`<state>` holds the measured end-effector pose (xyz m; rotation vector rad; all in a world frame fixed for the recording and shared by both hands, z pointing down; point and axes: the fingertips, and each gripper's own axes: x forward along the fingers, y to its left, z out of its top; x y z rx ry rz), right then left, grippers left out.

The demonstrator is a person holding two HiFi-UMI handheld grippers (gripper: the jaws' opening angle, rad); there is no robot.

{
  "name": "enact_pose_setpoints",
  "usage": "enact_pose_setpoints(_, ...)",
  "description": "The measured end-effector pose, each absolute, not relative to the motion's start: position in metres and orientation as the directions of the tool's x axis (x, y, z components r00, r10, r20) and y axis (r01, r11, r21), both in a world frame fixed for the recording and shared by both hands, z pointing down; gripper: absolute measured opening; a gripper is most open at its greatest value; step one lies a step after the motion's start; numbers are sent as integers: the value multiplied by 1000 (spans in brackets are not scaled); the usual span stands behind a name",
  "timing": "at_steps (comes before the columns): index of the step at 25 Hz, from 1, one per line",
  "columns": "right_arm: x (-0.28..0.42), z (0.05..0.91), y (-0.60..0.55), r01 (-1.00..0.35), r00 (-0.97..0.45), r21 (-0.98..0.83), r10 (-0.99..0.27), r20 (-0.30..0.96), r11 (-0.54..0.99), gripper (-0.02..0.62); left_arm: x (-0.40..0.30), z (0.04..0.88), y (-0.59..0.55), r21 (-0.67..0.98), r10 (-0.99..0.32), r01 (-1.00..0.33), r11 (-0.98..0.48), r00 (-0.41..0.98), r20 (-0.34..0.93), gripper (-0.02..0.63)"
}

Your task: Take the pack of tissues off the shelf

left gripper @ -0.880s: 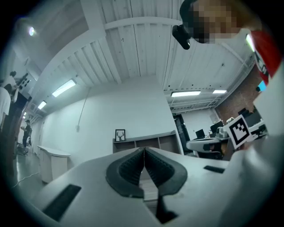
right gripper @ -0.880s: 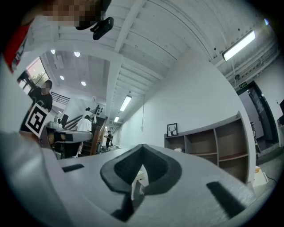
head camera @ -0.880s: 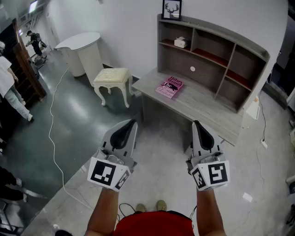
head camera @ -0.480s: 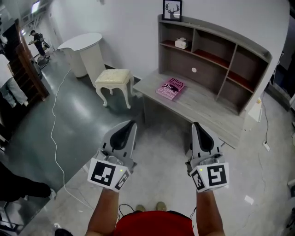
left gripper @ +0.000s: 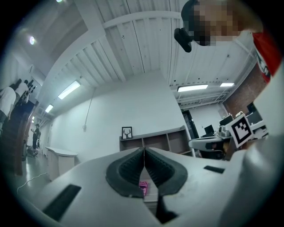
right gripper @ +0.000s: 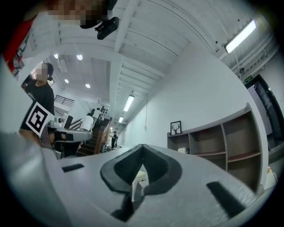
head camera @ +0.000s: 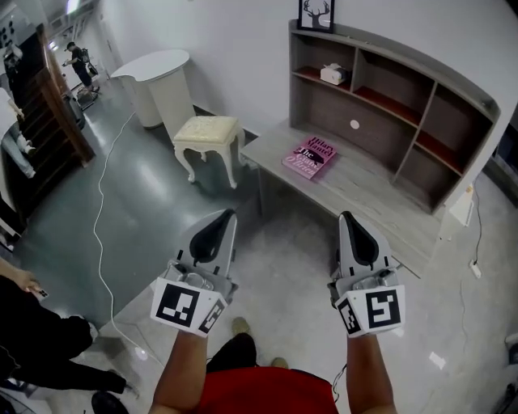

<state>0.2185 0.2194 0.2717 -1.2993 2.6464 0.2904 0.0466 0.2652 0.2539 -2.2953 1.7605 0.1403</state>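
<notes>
The pack of tissues point(head camera: 332, 73) is a small white box in the upper left compartment of the grey shelf unit point(head camera: 395, 81). It shows tiny in the right gripper view as the pack of tissues point(right gripper: 181, 150). My left gripper point(head camera: 224, 216) and right gripper point(head camera: 346, 217) are held side by side over the floor, well short of the desk. Both are shut with nothing between their jaws. In the gripper views the left gripper point(left gripper: 143, 150) and the right gripper point(right gripper: 142, 146) have their tips pressed together.
A pink book point(head camera: 310, 155) lies on the grey desk point(head camera: 356, 190). A framed deer picture point(head camera: 316, 14) stands atop the shelf. A cream stool point(head camera: 208, 145) and a white rounded counter point(head camera: 162, 85) stand left. A cable point(head camera: 99, 226) runs along the floor. People stand at far left.
The view has shifted: desk and shelf sit slightly further right and nearer. A person in dark clothes has come in at the lower left. Both grippers stay shut and level.
</notes>
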Motion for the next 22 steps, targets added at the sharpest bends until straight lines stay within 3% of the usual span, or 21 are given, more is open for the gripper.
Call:
enact_pose_setpoints(11, 128, 277, 97, -830, -557, 146, -800, -221, 538, 6, -51, 262, 137, -141, -919, -953, -267, 296, -262, 9)
enact_pose_setpoints(22, 46, 264, -48, -920, -380, 181, -904, -198, 347, 6, -144, 255, -13, -109, -856, -899, -425, 438, -275, 9)
